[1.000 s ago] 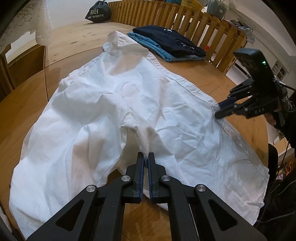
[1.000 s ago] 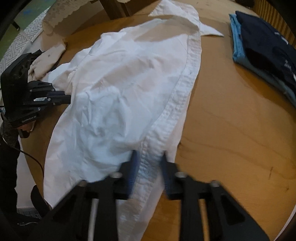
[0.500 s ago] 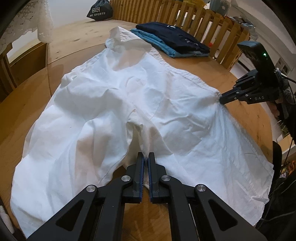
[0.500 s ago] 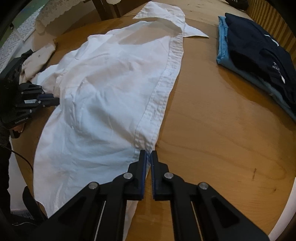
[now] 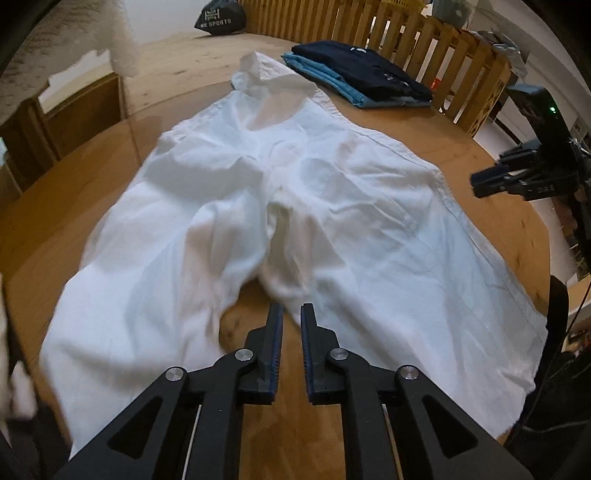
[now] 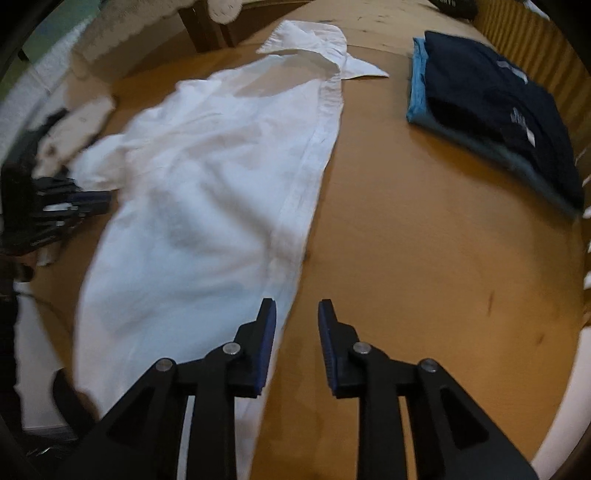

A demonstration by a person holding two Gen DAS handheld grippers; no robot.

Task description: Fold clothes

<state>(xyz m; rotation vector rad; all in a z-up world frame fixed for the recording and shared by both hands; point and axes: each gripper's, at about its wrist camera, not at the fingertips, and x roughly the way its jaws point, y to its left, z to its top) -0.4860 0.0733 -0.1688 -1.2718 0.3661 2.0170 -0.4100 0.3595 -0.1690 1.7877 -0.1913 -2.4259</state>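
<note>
1. left gripper point(image 5: 291, 314) is hovering low over the near table edge, fingers a narrow gap apart, gripping nothing; tips are sitting just short of the cloth.
2. right gripper point(image 6: 297, 310) is hanging over bare wood, fingers wide apart, empty; its left finger is lying just beside the shirt's buttoned edge.
3. white shirt point(image 5: 295, 206) is lying spread and rumpled across the round wooden table point(image 6: 424, 240), hem toward the near rim, collar pointing to the far side.
4. a puckered ridge is running up the shirt's middle in the left wrist view.
5. in the right wrist view the picture is smearing; a pale crumpled cloth point(image 6: 79, 125) is lying beyond the left gripper, detail unclear.
6. folded dark navy garment point(image 5: 364, 72) is resting on a folded blue one point(image 5: 332, 81), well apart from the shirt's collar.
7. wooden slat railing point(image 5: 402, 33) is standing behind the stack; a dark bag point(image 5: 218, 18) is sitting farthest back.
</note>
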